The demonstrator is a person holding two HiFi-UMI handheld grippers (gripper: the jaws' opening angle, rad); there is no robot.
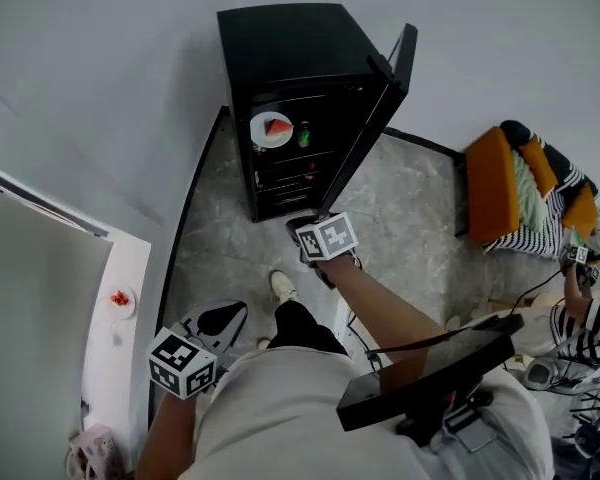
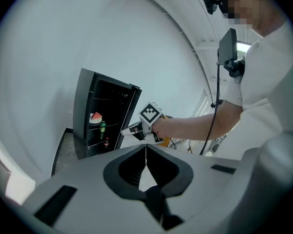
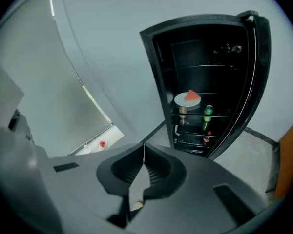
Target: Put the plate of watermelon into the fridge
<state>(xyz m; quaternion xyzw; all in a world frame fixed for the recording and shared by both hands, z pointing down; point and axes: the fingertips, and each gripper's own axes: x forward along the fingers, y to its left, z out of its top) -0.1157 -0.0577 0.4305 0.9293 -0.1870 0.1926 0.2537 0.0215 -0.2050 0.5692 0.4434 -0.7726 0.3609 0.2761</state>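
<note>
Two hand-held grippers inspected; neither holds anything. The left hand-held gripper has its jaws pressed together tip to tip in its own view. The right hand-held gripper shows the same, with its jaws closed on nothing.

The plate of watermelon rests inside the fridge at upper centre of the head view. It is a white plate carrying one red wedge, on an upper shelf. The fridge door stands open at the right of the cabinet. A green can stands just right of the plate; whether it shares that shelf cannot be told.

The only legible markings are the black-and-white square patterns on the left marker cube and the right marker cube. Print on the can is too small to read.

The lower shelves are dark, and a small red item there cannot be identified. At lower left of the head view, a white desk carries a small dish of red pieces, too small to name. At the right edge, a second person's striped sleeve is cut off by the frame.
</note>
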